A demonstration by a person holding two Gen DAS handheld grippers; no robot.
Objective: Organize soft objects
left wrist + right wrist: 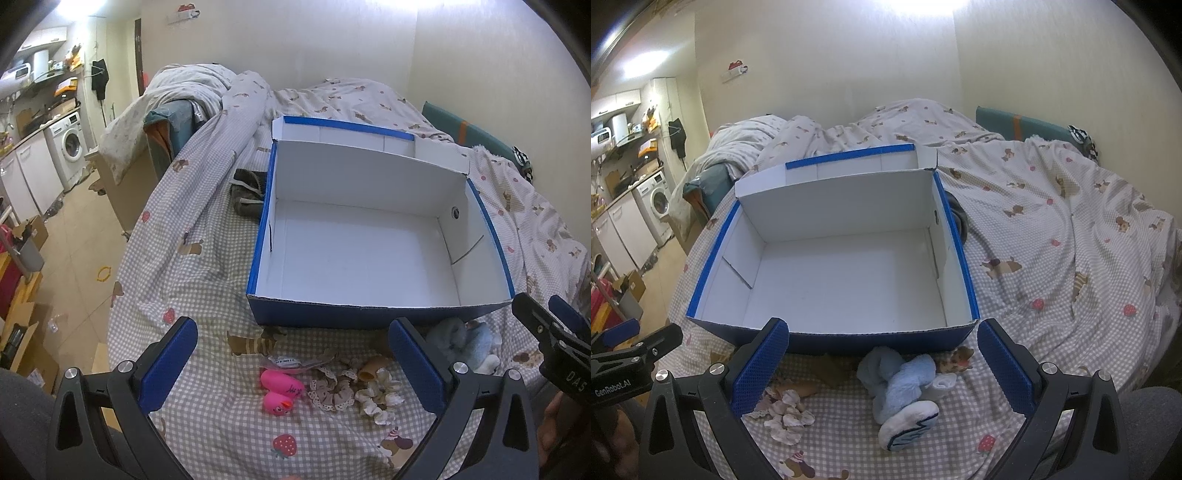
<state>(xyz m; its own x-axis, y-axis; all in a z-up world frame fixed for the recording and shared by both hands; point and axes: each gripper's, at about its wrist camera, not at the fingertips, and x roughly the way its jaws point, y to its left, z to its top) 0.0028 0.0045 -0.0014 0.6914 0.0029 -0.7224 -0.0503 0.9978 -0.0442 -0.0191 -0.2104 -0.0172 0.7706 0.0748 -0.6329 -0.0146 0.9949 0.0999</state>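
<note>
An open, empty blue cardboard box [369, 314] with white inside sits on the bed; it also shows in the right wrist view [849, 338]. In front of it lie pink toys [282, 393], frilly scrunchies [332, 393] and a cream scrunchie [380, 400]. A light blue plush toy [905, 387] lies before the box, also visible in the left wrist view [469, 341]. My left gripper [293, 365] is open above the pink toys and scrunchies. My right gripper [882, 365] is open above the blue plush. Both are empty.
The bed has a checked sheet [1052, 295] and a rumpled duvet [207, 88] behind the box. A dark cloth [249, 197] lies left of the box. The bed edge drops to a tiled floor [81, 236] on the left, with cabinets and a washing machine [70, 144].
</note>
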